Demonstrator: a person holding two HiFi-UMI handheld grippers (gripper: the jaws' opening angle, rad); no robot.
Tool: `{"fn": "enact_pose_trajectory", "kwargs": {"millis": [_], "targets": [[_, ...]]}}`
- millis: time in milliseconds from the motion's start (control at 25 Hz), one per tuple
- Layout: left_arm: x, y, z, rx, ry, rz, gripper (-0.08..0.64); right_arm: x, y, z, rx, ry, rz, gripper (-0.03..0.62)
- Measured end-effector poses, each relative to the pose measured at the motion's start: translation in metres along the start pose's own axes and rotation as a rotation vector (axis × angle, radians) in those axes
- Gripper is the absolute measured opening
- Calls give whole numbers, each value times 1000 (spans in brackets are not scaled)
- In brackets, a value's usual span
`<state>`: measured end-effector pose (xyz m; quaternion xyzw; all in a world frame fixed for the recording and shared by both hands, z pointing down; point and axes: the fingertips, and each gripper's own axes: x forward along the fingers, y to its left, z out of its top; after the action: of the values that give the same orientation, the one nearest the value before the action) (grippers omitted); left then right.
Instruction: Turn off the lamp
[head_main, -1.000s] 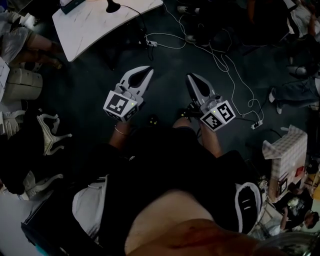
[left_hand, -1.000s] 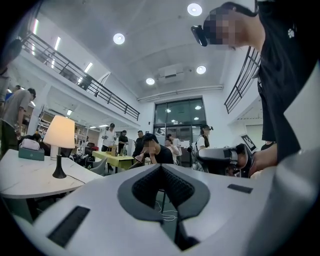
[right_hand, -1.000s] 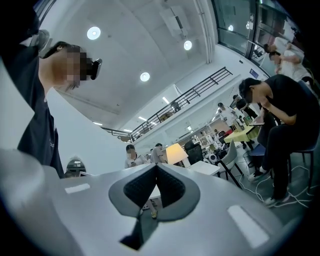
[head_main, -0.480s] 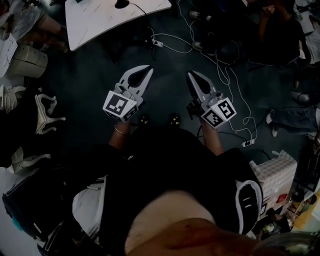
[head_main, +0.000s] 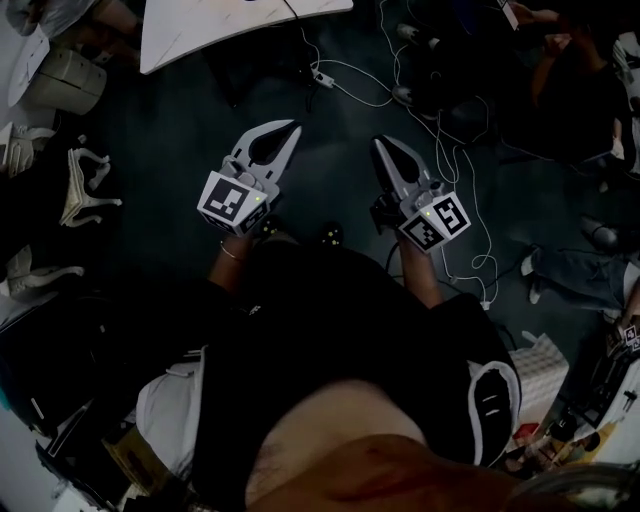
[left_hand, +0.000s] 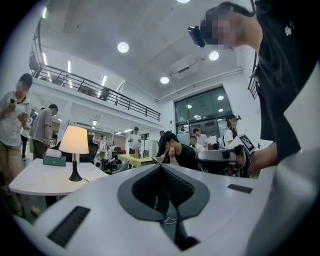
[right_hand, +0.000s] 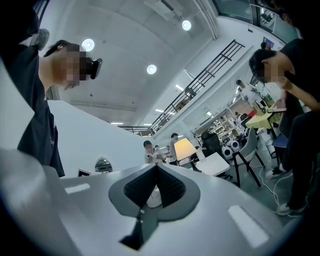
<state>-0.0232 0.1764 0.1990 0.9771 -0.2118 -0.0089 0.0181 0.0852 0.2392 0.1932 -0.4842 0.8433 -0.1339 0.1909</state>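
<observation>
- Dark floor (head_main: 170, 150) lies under both tools, and a white, marble-patterned surface (head_main: 230, 30) stands well ahead of their tips.
- On that surface, ahead and to the left of the left tool (head_main: 296, 127), stands the table lamp with a glowing cream shade and black stem (left_hand: 74, 142), lit and well apart from both tools.
- Jaws of the left tool meet at their tips, with nothing between them.
- Beside it, the right tool (head_main: 381, 143) is fully closed and empty too.
</observation>
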Motion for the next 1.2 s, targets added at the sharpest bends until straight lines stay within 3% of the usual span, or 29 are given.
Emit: {"fn": "enact_pose_trajectory", "kwargs": {"millis": [320,560,920,1200], "targets": [[-16,2,-6,-6,36,91,8,4,-4,-10,45,17,65,-2],[-9,13,-10,1,41,104,8,17,-8,-11,45,23,80,-2],[49,32,-16,-5,20,21,8,29,-49,2,-14,44,18,-2],[86,47,-37,-55,48,-63,8,40,-87,-1,2,56,-49,-2]]}}
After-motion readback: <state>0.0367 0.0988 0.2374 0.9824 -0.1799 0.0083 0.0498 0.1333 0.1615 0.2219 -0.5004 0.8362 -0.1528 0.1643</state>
